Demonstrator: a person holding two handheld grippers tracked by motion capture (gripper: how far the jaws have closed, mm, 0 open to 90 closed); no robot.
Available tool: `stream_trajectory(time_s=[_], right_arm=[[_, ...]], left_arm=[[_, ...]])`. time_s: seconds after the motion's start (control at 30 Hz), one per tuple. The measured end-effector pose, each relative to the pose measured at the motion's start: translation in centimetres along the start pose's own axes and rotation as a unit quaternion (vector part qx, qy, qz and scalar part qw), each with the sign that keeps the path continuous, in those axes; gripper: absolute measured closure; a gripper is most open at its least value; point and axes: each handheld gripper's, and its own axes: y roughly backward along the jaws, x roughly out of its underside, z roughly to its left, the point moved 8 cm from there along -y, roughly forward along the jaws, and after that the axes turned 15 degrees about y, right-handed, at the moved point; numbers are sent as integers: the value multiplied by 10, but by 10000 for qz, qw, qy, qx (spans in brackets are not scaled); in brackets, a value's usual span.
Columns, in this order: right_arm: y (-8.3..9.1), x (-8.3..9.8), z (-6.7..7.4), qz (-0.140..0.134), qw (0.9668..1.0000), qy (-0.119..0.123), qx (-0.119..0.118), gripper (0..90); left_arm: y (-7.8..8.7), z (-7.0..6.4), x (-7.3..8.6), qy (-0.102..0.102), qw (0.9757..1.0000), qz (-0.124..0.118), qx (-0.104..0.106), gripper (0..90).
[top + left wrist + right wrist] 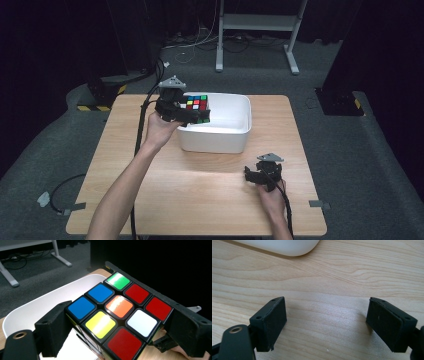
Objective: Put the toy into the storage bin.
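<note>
While the left gripper (192, 116) is clamping the puzzle cube (117, 315) by two opposite side faces, holding it over the near-left rim of the white tub (235, 137), treat the cube as light, rigid and slick plastic whose layers may twist, so flat-face grip looks right; the tub's visible interior is looking empty; the right gripper (327, 323) is resting on the tabletop (200, 200), jaws wide, holding nothing

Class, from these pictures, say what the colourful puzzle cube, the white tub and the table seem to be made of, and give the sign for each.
Colourful puzzle cube: likely glossy plastic, since its coloured tiles throw bright glare. White rectangular tub: probably smooth moulded plastic, with rounded corners and a soft sheen. Light table: wood or wood-look laminate, matte, with visible grain lines.
</note>
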Motion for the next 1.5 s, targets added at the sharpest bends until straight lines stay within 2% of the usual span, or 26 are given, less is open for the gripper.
stream_trajectory(time_s=[0.23, 0.93, 1.5], right_arm=[[0, 0, 0, 1, 10000, -1, -4, 162], [0, 0, 1, 0, 10000, -6, -14, 162], [0, 0, 1, 5, 10000, -7, -19, 162]], left_arm=[[-8, 3, -3, 51, 10000, 19, -39, 125], [-25, -2, -28, 36, 10000, -75, -11, 125], [-43, -2, -38, 95, 9999, -48, -104, 125]])
